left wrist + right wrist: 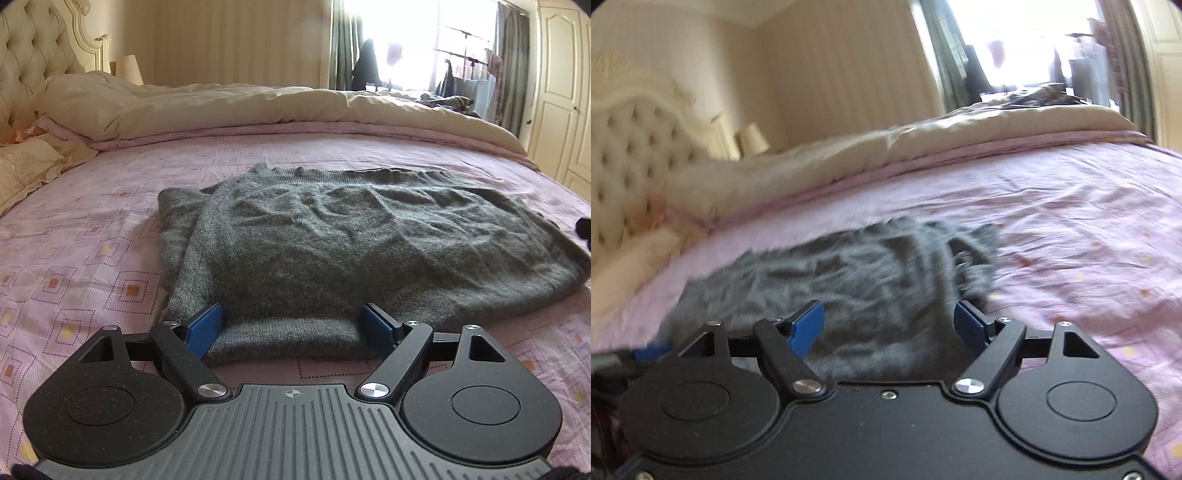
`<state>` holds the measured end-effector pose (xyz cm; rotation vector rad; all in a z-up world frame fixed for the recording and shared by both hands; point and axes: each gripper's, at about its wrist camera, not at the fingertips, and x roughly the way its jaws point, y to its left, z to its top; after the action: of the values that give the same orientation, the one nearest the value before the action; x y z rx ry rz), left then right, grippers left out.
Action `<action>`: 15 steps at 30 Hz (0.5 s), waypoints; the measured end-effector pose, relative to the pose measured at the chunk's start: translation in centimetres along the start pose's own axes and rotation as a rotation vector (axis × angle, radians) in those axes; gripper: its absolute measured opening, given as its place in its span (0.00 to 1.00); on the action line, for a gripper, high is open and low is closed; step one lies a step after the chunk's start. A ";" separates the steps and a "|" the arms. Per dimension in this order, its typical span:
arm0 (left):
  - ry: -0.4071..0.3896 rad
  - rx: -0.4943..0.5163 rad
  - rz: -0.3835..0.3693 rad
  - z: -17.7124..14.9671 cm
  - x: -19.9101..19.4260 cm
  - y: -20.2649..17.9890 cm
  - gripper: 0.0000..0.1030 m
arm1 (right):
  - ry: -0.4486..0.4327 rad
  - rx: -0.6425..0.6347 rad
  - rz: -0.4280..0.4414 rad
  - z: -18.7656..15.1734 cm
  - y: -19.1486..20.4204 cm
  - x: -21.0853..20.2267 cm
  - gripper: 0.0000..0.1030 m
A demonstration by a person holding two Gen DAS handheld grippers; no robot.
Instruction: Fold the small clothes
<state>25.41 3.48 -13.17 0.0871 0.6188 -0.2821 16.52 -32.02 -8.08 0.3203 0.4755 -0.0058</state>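
**Grey sweater on bed, both tongs spread**

Left tongs (291, 326): jaws wide apart, blue pads (205, 326) set to either side of a folded tab of the sweater (332, 240) at its near edge. The knit lay between the pads; neither pad pressed it closed. Body low over the bed.

Right tongs (888, 325): jaws likewise parted, nothing clamped. Grey knit showed between and beyond the pads. View blurred and tilted; whether the pads touched the cloth could not be told.

Sweater: dark grey, fuzzy knit, lying flat on the sheet (92, 266) with its left side folded over onto the body, leaving a thick doubled edge there. Ribbed hem along the far side. Surface rumpled in shallow creases.

Sheet: pink, printed with dotted squares holding orange and yellow centres.

Duvet (240, 107): cream, heaped across the far side of the bed, well apart from the sweater.

Pillow (26, 170): cream, frilled edge, at far left.

Headboard (33, 62): cream, button-tufted, upper left.

Window (417, 40): bright, green curtains on both sides.

Wardrobe (557, 92): cream panelled doors, far right.
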 end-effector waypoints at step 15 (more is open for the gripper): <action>0.001 -0.001 0.002 -0.2 0.2 0.1 0.81 | 0.111 0.274 0.132 1.8 -5.2 5.6 0.80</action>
<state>25.54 3.56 -13.45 0.0871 0.6196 -0.2804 21.92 -37.16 -10.68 0.6228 0.5641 0.0763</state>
